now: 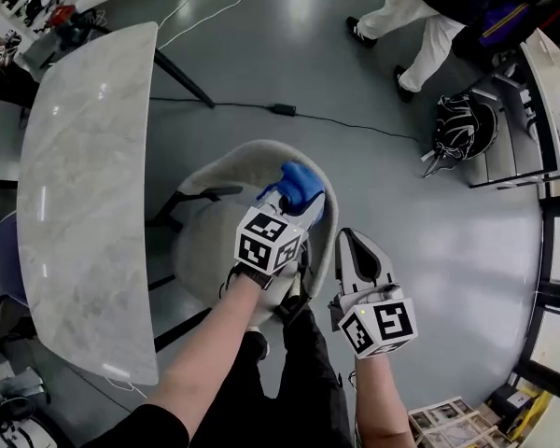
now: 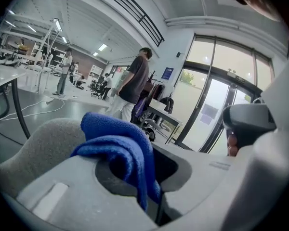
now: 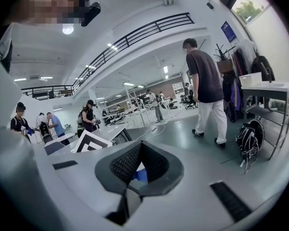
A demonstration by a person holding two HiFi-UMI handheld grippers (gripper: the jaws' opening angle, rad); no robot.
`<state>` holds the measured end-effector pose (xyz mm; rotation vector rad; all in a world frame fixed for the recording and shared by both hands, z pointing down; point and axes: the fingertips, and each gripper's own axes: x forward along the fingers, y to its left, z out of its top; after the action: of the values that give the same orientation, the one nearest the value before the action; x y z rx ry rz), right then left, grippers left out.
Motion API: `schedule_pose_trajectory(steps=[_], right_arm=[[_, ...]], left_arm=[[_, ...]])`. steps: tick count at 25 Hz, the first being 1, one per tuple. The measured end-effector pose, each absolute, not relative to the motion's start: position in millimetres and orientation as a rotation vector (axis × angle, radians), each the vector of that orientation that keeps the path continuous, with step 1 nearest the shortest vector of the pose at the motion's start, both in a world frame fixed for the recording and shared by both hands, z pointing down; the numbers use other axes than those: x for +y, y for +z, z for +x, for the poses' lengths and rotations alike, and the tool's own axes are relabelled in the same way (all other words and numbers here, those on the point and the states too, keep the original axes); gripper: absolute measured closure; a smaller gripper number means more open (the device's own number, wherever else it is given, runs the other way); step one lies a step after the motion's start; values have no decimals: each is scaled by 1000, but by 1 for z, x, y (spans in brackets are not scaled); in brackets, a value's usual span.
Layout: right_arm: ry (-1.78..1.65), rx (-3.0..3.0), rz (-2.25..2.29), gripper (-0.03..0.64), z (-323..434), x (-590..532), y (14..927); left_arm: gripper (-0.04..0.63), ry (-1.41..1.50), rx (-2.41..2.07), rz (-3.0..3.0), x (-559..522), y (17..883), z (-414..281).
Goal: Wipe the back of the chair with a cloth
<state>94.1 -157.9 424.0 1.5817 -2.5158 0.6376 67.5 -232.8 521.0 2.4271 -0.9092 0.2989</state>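
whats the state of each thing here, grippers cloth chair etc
left gripper: shut on the blue cloth
right gripper: jaws together, holding nothing, beside the chair back
blue cloth: bunched up, clamped in the left jaws, at the top rim of the chair back
chair: upright, seat facing the table
backpack: on the floor by the shelf
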Motion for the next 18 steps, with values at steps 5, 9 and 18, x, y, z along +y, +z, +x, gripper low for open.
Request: schedule_pose_trajectory(steps=[5,9,18], right_arm=[[640,-2514,1615,605,95,-153,407],[619,-2544,1601,605,87,-141,382],[562,-2588,1594,604,64,-103,312]], left_arm=[[535,283,-888,2506,-223,476,66],[535,264,-876,2556,-200,430,57],[535,216,-898,2663,-139,319,27]])
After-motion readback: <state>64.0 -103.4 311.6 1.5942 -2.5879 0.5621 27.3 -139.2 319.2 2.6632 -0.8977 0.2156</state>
